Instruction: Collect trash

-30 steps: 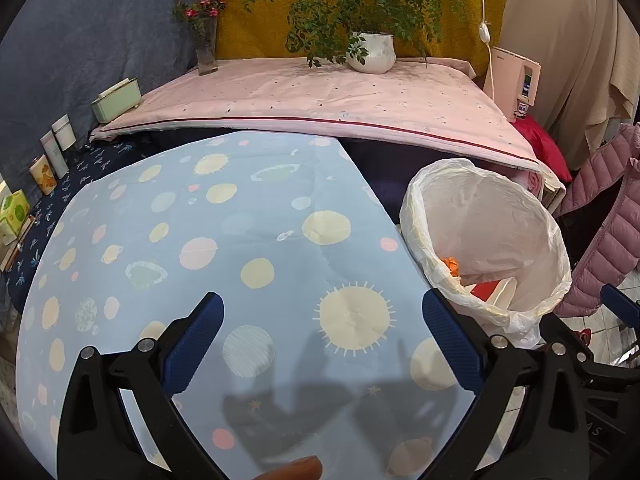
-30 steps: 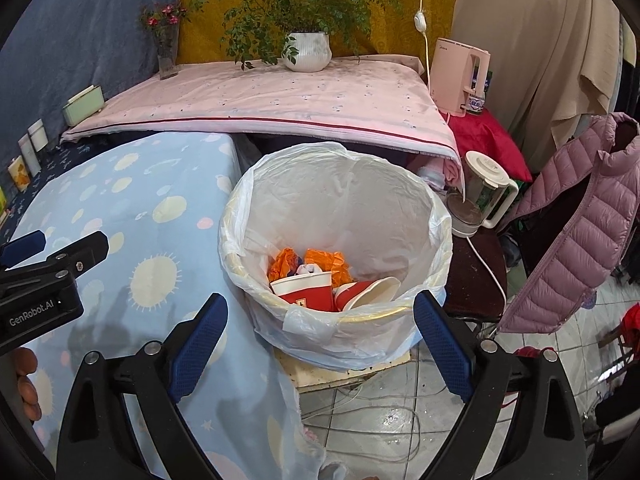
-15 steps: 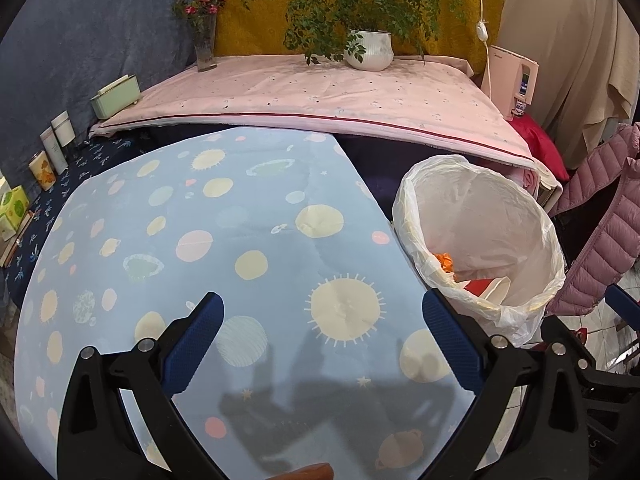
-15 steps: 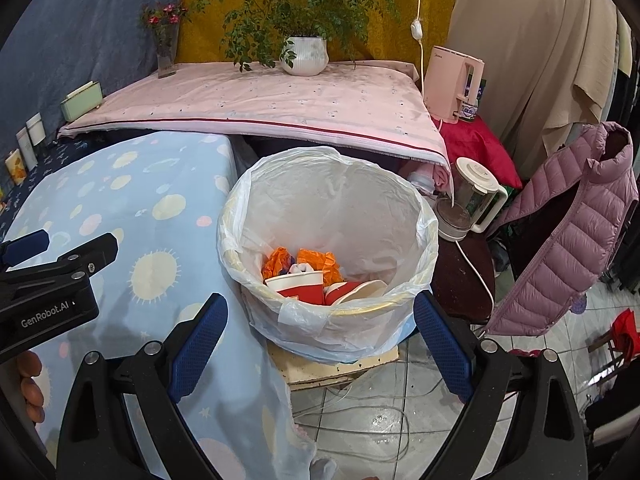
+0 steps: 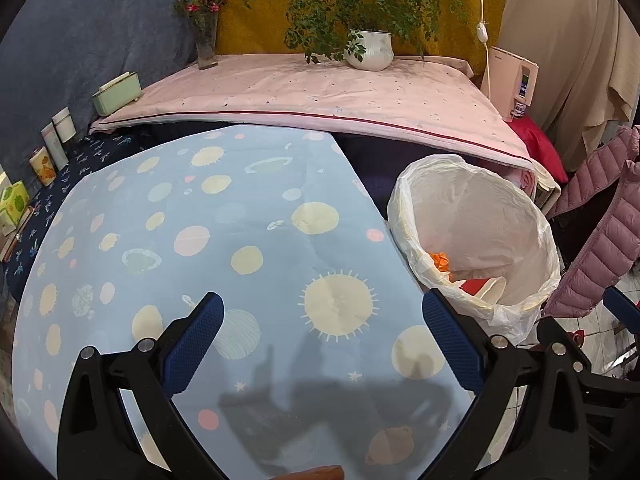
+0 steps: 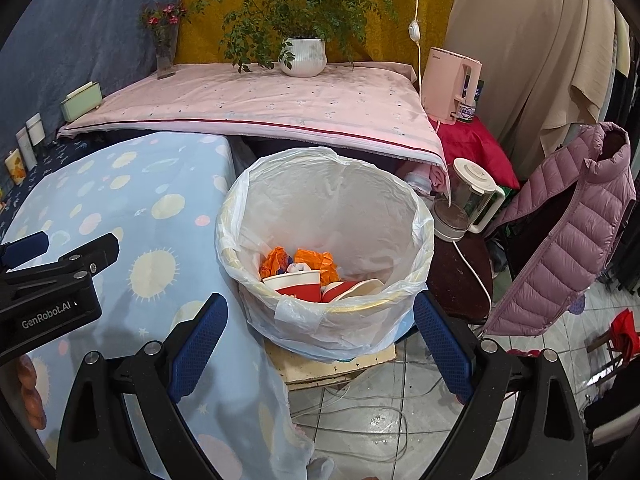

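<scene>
A bin lined with a white plastic bag (image 6: 324, 196) stands on a board on the floor, right of the table; it also shows in the left wrist view (image 5: 472, 208). Inside lie orange wrappers (image 6: 298, 260) and red-and-white paper cups (image 6: 298, 282). My right gripper (image 6: 320, 344) is open and empty, just in front of the bin's near rim. My left gripper (image 5: 320, 340) is open and empty above the table with the light blue planet-print cloth (image 5: 200, 220). The left gripper's body shows at the left of the right wrist view (image 6: 48, 288).
A pink-covered shelf (image 6: 260, 100) at the back holds a potted plant (image 6: 302, 56), a flower vase (image 6: 164, 52) and a green box (image 6: 80, 100). A pink kettle (image 6: 450, 84), a blender jug (image 6: 468, 200), a pink jacket (image 6: 568, 232) and floor cables (image 6: 360, 420) lie right of the bin.
Both grippers have drawn back slightly toward me, so the bin and table look a little farther away. Both stay open and empty.
</scene>
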`<action>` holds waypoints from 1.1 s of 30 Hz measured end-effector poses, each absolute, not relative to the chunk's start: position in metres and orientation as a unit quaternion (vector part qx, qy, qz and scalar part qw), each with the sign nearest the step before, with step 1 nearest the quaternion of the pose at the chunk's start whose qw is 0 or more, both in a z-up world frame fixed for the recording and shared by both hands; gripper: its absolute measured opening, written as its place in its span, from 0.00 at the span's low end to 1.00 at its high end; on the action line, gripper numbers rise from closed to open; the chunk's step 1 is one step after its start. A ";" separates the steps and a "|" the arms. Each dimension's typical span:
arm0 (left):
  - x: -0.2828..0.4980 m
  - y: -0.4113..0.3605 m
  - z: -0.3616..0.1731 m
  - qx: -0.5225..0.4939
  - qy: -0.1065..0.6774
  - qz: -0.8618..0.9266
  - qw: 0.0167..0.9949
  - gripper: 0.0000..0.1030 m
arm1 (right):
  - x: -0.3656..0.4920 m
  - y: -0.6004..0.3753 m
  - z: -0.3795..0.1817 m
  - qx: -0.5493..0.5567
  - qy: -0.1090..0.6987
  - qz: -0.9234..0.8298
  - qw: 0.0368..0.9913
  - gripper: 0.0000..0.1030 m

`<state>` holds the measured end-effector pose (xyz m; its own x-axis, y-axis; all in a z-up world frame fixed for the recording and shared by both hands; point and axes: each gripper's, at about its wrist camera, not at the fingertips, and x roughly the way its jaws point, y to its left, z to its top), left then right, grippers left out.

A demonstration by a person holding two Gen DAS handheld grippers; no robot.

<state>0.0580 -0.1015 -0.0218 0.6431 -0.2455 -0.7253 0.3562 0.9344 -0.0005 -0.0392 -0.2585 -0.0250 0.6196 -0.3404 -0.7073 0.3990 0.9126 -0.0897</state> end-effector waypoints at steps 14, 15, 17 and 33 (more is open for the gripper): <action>0.054 -0.104 -0.021 0.069 0.387 -0.169 0.904 0.92 | -0.041 -0.257 -0.024 0.037 0.384 -0.206 0.899 0.87; 0.053 -0.105 -0.021 0.070 0.386 -0.168 0.904 0.92 | -0.041 -0.257 -0.024 0.037 0.383 -0.206 0.900 0.87; 0.052 -0.106 -0.021 0.073 0.383 -0.168 0.905 0.92 | -0.041 -0.257 -0.025 0.037 0.383 -0.206 0.900 0.87; 0.050 -0.110 -0.022 0.077 0.384 -0.171 0.904 0.92 | -0.043 -0.257 -0.026 0.037 0.384 -0.207 0.899 0.87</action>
